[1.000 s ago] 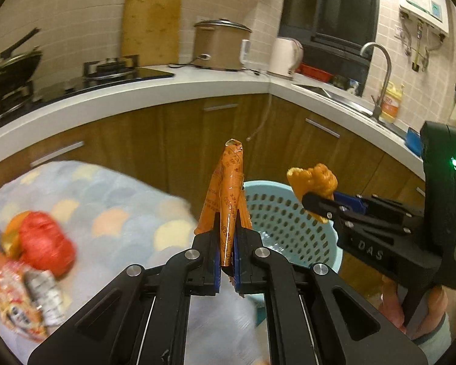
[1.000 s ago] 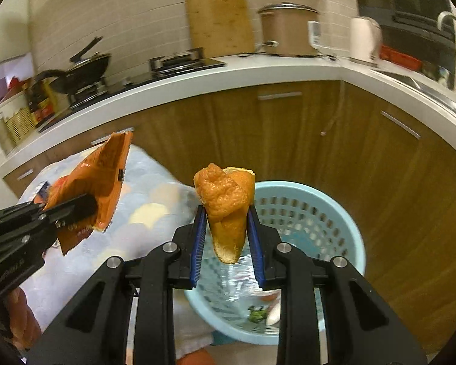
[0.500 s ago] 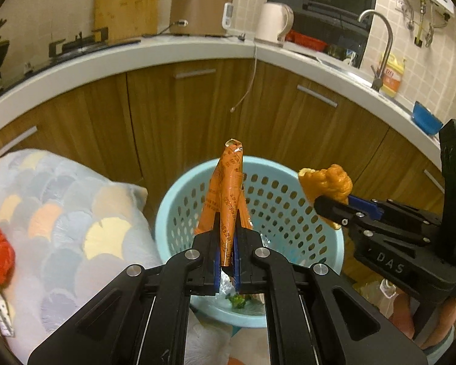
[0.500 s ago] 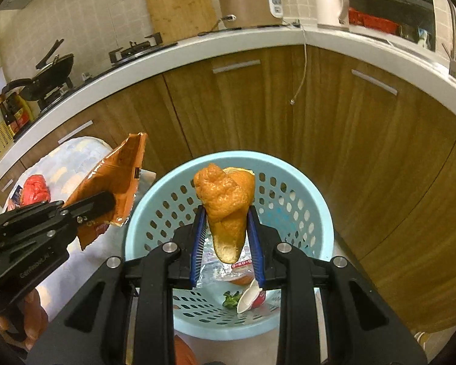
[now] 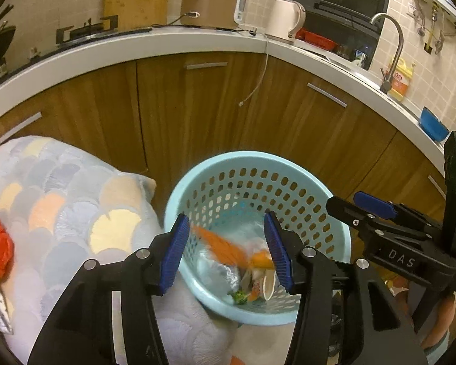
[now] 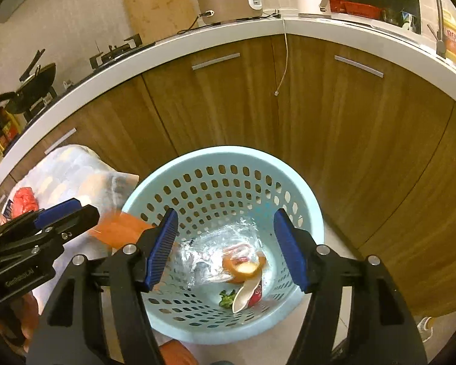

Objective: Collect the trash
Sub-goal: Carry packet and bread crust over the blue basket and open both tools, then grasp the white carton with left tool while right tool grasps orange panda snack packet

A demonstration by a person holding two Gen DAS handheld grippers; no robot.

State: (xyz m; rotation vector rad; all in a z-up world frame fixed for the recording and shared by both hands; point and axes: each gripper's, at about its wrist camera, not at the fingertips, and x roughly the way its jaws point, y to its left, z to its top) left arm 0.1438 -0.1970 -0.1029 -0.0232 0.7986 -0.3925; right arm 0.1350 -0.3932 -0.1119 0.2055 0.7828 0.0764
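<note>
Trash fell into the light blue basket [image 6: 304, 203] below both grippers. The left gripper [image 5: 228, 252] had just been opening its jaws, and the blurred orange wrapper [image 5: 225, 248] between them touched no pad. The right gripper [image 6: 225, 243] had just been opening too, with nothing between its jaws; the orange peel [image 6: 241, 266] lay inside the basket beside a paper cup [image 6: 247, 295].

Pale blue basket [image 6: 307, 213] with rows of holes; orange wrapper [image 5: 225, 248] blurred; orange-yellow lump [image 6: 241, 267] on silver foil [image 6: 197, 255]; green scrap [image 6: 226, 298]; white and red cup [image 6: 247, 296]; black grippers, blue ribbed pads [image 5: 174, 254]; brown wood-grain cabinets [image 5: 197, 115]; cloth [image 5: 60, 200] grey with yellow, orange scallop pattern
</note>
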